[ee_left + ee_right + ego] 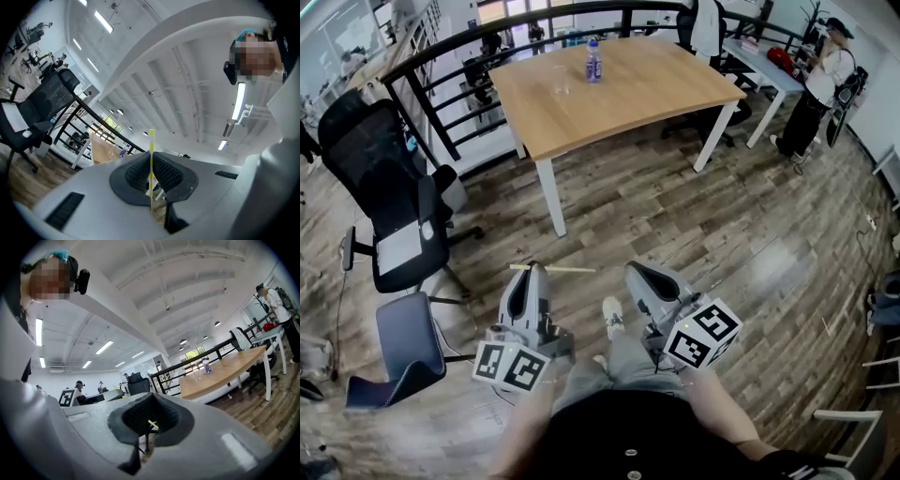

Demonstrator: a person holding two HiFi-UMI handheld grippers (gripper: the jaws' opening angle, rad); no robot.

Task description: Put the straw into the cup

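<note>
A yellow-and-white striped straw (555,269) lies crosswise in my left gripper (532,270), which is shut on it low over the wooden floor. In the left gripper view the straw (151,154) runs straight up between the pressed pads. My right gripper (636,272) is level beside it, shut with nothing held. In the right gripper view its pads (140,420) meet, and a bit of the straw's end (152,424) shows beyond them. The clear cup (561,82) stands far ahead on a wooden table (628,103), next to a small bottle (593,61). The cup (197,372) also shows in the right gripper view.
A black office chair (389,187) and a grey-blue seat (408,342) stand at my left. A black railing (487,37) runs behind the table. A white desk (769,66) and a standing person (825,80) are at the far right. My shoe (612,317) is on the floor.
</note>
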